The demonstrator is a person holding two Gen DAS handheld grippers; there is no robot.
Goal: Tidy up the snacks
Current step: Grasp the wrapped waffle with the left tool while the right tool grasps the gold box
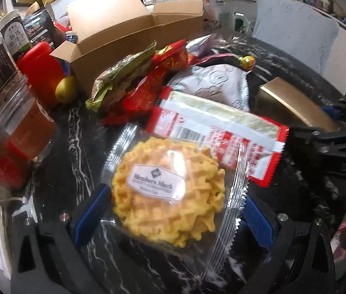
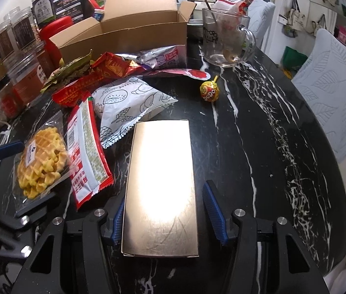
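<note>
Marble table [image 2: 258,147]: lollipop [image 2: 209,91] clearer rightward.

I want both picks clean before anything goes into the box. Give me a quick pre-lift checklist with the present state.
1. Waffle pack between left tool pads: ok.
2. Left pads pressing on it: cannot tell.
3. Gold box between right tool pads: ok.
4. Right pads both touching it: not ok, gap at one pad.
5. Cardboard box open: ok.
6. Red packet clear of waffle pack: not ok, they overlap.

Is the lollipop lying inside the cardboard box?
No, the lollipop lies on the black marble table, apart from the cardboard box.
</note>
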